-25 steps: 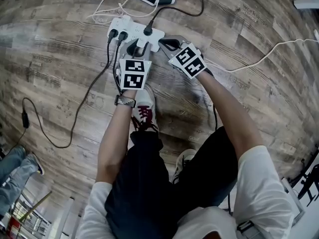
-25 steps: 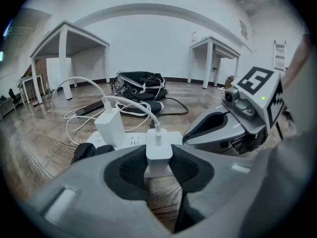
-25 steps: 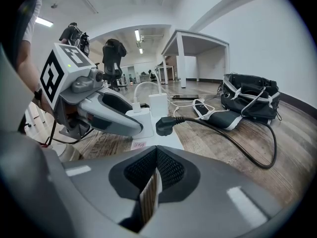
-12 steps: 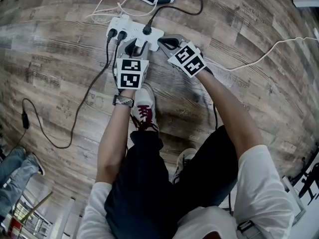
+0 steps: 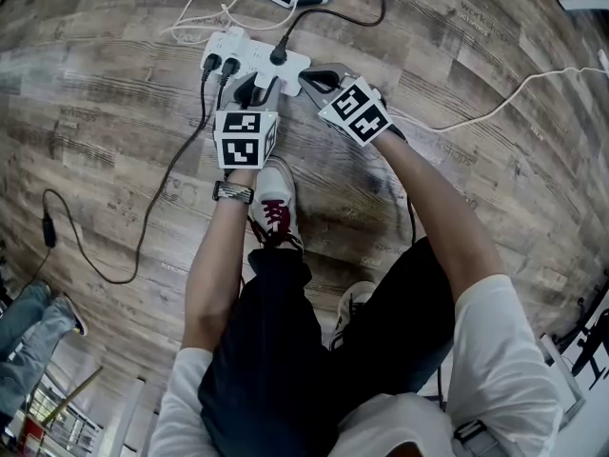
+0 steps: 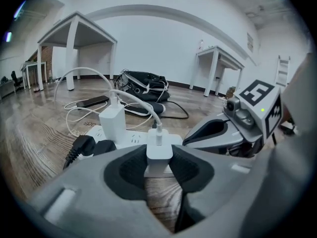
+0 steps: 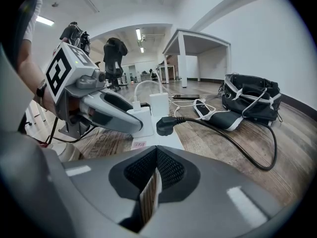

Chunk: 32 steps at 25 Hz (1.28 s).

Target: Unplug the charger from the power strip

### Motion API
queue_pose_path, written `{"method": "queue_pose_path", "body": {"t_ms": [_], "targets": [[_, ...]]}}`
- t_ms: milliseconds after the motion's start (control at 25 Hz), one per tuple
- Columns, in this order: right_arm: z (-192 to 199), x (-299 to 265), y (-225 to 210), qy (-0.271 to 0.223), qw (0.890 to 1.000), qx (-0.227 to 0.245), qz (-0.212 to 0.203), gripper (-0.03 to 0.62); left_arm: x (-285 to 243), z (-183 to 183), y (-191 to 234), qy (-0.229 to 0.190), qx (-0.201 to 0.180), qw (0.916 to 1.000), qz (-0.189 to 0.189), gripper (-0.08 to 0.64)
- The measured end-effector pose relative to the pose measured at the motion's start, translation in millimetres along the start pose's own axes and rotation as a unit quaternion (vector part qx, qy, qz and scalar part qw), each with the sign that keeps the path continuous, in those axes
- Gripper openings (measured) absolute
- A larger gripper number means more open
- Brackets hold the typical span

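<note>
While clamped on the white charger (image 6: pixel 159 150) at the power strip (image 5: pixel 255 53), left gripper (image 5: pixel 255 90); right gripper (image 5: pixel 308 79) closed, empty, alongside.

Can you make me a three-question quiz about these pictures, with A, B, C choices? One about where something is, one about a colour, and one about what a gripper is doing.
1. Where does the power strip lie?
A. On a table
B. On the wooden floor
C. Inside a bag

2. What colour is the charger between the jaws of the left gripper?
A. White
B. Red
C. Black

3. What is the left gripper doing?
A. Hanging wide open in the air
B. Squeezing the charger
C. Holding a shoe

Answers:
1 B: the head view shows the power strip flat on the floor planks.
2 A: in the left gripper view the charger is plain white, with a white cable coming out of it.
3 B: the two dark pads press on both sides of the charger.
</note>
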State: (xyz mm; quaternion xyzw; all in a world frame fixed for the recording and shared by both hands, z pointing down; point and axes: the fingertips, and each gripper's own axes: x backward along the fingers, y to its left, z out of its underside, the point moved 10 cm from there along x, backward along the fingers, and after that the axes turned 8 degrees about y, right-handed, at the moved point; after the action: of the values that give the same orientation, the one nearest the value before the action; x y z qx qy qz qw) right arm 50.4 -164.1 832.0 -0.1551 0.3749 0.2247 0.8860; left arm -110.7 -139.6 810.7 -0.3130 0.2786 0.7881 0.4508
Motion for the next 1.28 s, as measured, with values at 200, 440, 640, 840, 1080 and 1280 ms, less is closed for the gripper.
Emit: {"method": "queue_pose_path", "body": {"t_ms": [200, 440, 640, 840, 1080, 1280], "targets": [[0, 0, 0, -0.001, 1.0, 0.001, -0.001, 0.002, 0, 0, -1, 0.004, -0.008, 0.9999, -0.005, 0.14], [0, 0, 0, -0.001, 1.0, 0.003, -0.002, 0.002, 1, -5, -9, 0.019, -0.074, 0.9965, -0.032, 0.14], [0, 0, 0, 0.001, 1.0, 0.006, -0.001, 0.002, 1, -3, 0, 0.006, 0.006, 1.0, 0.0, 0.14], [0, 0, 0, 0.001, 1.0, 0.008, -0.003, 0.002, 1, -5, -5, 0.016, -0.04, 0.9988, -0.023, 0.14], [0, 1, 0, -0.001, 1.0, 0.005, -0.004, 0.002, 2, -5, -9, 0.018, -0.036, 0.9987, -0.033, 0.14], [0, 0, 0, -0.001, 1.0, 0.004, -0.005, 0.002, 3, -4, -10, 0.018, -0.041, 0.9982, -0.041, 0.14]]}}
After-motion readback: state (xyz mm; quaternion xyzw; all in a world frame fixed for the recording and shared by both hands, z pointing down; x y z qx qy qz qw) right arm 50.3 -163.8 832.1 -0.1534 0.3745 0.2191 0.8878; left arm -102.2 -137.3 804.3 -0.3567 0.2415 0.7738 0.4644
